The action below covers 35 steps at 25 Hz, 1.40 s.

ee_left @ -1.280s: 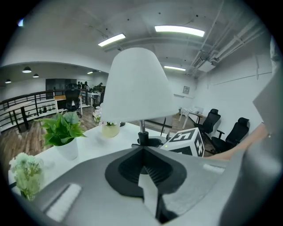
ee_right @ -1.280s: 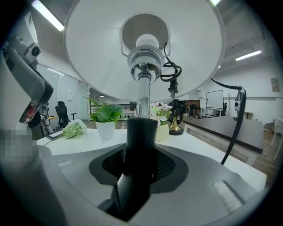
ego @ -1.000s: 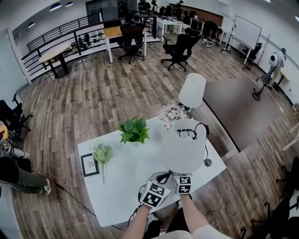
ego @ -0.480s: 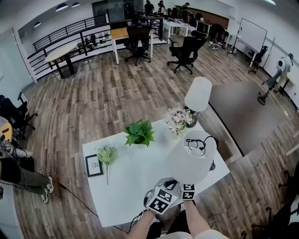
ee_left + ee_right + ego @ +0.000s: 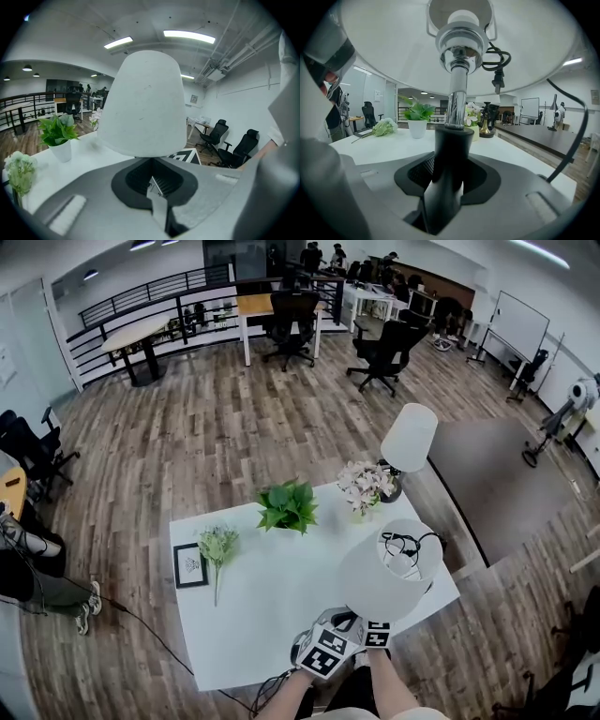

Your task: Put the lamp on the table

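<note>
The lamp has a white shade, a chrome stem and a black neck. It hangs tilted over the near right part of the white table. My right gripper is shut on the black neck below the shade. Its cord and plug lie coiled on top of the shade. My left gripper sits just left of the right one. Its jaws are together with nothing between them, and the lamp shade rises right in front of it. The lamp's base is hidden.
On the table stand a green potted plant, pink flowers, a white flower sprig and a small picture frame. A second white lamp stands at the far right corner. A dark table lies to the right.
The lamp and both grippers have drifted a little toward the table's near right edge, and the head view has shifted with them. Both grips look unchanged.
</note>
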Available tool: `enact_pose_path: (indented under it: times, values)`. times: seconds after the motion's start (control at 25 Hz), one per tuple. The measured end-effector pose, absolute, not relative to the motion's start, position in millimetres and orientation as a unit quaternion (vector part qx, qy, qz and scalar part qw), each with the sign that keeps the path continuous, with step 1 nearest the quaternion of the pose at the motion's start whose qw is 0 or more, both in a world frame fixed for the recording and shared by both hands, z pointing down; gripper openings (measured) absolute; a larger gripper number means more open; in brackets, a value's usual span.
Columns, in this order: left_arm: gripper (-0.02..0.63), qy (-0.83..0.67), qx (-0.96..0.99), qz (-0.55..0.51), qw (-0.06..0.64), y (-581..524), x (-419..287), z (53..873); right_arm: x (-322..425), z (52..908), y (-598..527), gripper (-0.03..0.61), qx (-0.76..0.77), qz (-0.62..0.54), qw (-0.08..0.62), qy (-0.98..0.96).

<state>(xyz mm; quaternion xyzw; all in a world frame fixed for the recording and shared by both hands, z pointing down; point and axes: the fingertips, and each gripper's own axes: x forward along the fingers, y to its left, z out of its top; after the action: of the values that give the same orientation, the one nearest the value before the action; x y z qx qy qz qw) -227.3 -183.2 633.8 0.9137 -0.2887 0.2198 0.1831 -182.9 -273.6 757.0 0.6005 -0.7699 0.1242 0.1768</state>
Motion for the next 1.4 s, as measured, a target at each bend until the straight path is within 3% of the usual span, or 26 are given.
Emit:
enact_pose_path:
  times: [1.08,1.4]
  values:
    - [0.000,-0.341,0.882,0.237,0.222,-161.4,-237.6,652.3,-189.6,763.7,-260.3,0.187,0.582,0.120,0.197,-0.780]
    - [0.000,-0.376,0.862,0.244,0.236,-153.7,-222.8,654.2,-173.2,767.1,-206.7,0.184,0.563,0.139,0.193,-0.791]
